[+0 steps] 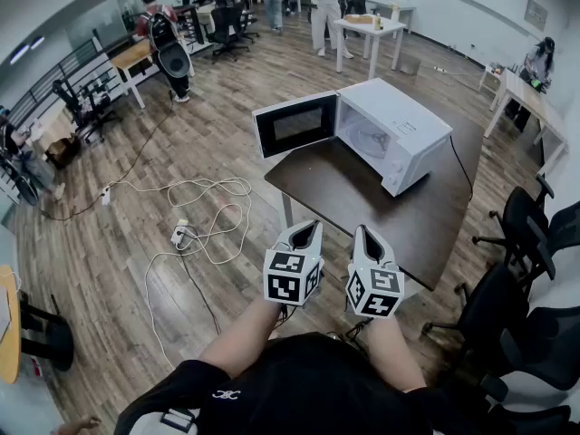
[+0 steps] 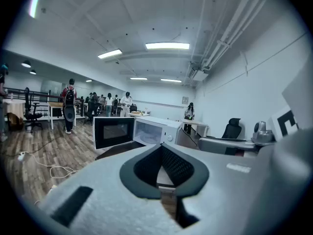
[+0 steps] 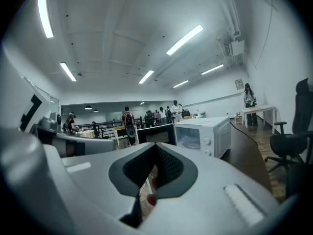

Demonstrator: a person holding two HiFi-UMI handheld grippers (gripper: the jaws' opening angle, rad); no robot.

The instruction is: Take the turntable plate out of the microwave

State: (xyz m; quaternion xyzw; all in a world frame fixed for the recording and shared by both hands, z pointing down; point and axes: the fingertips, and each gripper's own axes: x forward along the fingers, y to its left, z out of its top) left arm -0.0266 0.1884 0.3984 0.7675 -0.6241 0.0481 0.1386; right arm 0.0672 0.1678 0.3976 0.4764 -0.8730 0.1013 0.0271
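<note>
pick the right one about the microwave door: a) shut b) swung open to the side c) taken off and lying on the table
b: the door stands swung out beside the microwave, hinged at its edge, and the plate shows inside the open front.
</note>
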